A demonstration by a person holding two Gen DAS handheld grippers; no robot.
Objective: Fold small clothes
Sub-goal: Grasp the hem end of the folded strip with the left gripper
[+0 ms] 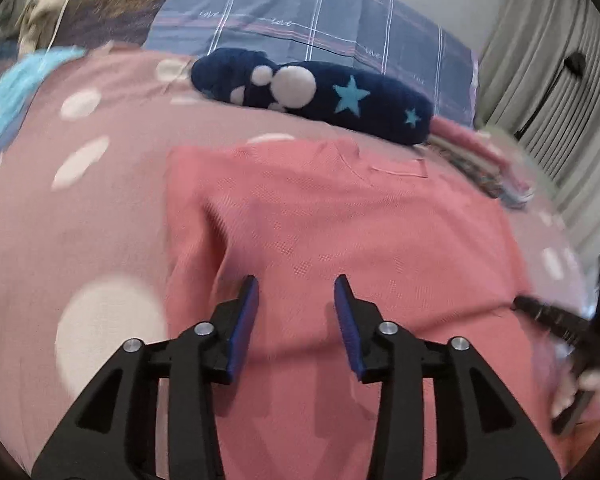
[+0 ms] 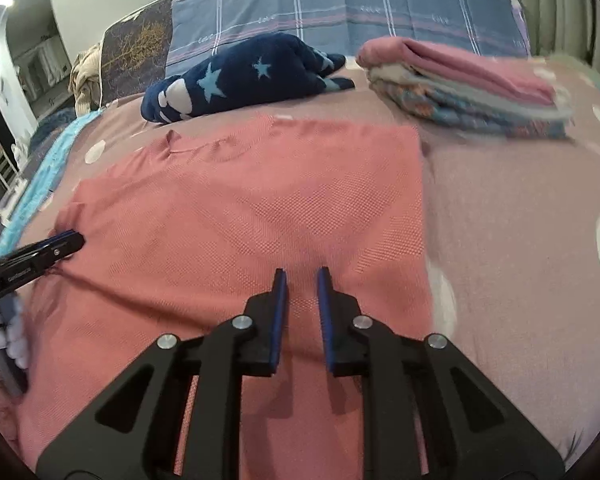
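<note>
A coral pink knit garment lies spread flat on the bed, also in the right wrist view. My left gripper is open and empty, just above the garment's near left part. My right gripper is open with a narrower gap, empty, over the garment's near right part. The right gripper also shows at the right edge of the left wrist view, at the garment's edge. The left gripper shows at the left of the right wrist view, at the garment's left edge.
The pink bedspread with white dots covers the bed. A navy plush blanket with stars lies behind the garment. A stack of folded clothes sits at the back right. A blue plaid pillow lies at the head.
</note>
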